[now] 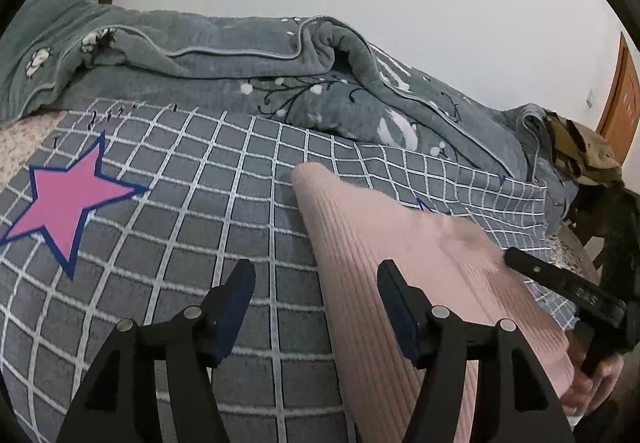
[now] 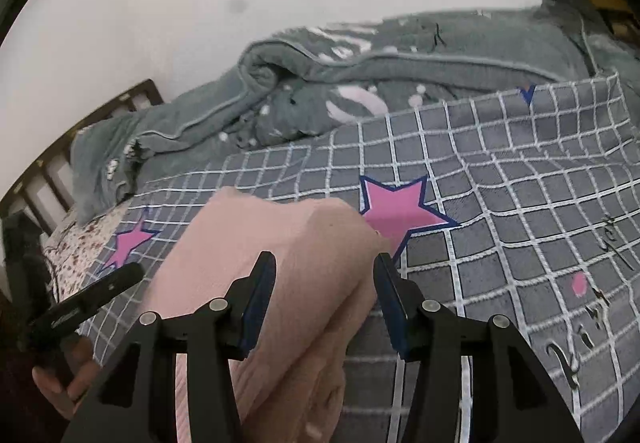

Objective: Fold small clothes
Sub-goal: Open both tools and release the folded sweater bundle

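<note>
Both tongs released, nothing between the jaws. Left gripper hangs over bare checked cover, with the pink garment just to its right; right gripper sits directly over the same garment, so right is nearer. Garment looks already folded into a long strip, long axis running away from both tongs toward the grey blanket. Its near end is hidden under the grippers, so layer count is a guess. Open cover left and right of the strip; far end stops short of the blanket. Next fold probably end-to-end.
</note>
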A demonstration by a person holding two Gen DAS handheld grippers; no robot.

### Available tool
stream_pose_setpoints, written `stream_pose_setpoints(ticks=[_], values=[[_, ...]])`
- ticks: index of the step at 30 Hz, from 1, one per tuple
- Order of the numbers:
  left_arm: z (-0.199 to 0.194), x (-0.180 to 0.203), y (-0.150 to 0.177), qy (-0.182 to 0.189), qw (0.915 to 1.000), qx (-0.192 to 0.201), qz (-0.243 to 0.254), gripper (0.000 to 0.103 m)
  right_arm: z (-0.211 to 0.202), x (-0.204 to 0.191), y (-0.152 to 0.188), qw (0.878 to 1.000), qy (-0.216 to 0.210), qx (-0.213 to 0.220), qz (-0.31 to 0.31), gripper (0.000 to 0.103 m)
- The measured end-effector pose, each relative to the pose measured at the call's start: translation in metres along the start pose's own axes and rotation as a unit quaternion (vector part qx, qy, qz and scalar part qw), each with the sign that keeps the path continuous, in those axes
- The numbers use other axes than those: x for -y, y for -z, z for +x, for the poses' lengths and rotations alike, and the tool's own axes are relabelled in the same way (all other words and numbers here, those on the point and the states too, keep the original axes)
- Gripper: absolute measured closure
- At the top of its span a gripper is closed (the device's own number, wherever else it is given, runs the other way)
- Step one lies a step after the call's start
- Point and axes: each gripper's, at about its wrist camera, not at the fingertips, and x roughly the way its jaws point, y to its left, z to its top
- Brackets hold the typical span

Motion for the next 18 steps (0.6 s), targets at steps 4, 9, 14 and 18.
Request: stream_pose_setpoints(ticks=[4, 9, 14, 18], values=[[0.009, 0.004, -0.006, -0.014, 0.9998, -0.002, 0.009, 0.041, 0.032, 0.001, -0.013, 0.999, 0.000, -0.053, -0.003, 0.053], [0.016, 0.006, -0.011, -0.030, 0.9994, 0.000, 0.016, 0.041, 0.046, -0.003, -0.009, 0.998, 0.000, -0.060, -0.029, 0.070], [0.017, 0.011, -0.014, -0.041, 0.9988, 0.009, 0.025, 0.041, 0.027, -0.006, -0.010, 0.999, -0.013, -0.015, -0.051, 0.092], [0.015, 0.014, -0.015, -0.048, 0.9984, 0.018, 0.023, 0.041, 0.016, 0.003, -0.013, 0.999, -0.025, -0.001, -0.031, 0.092]])
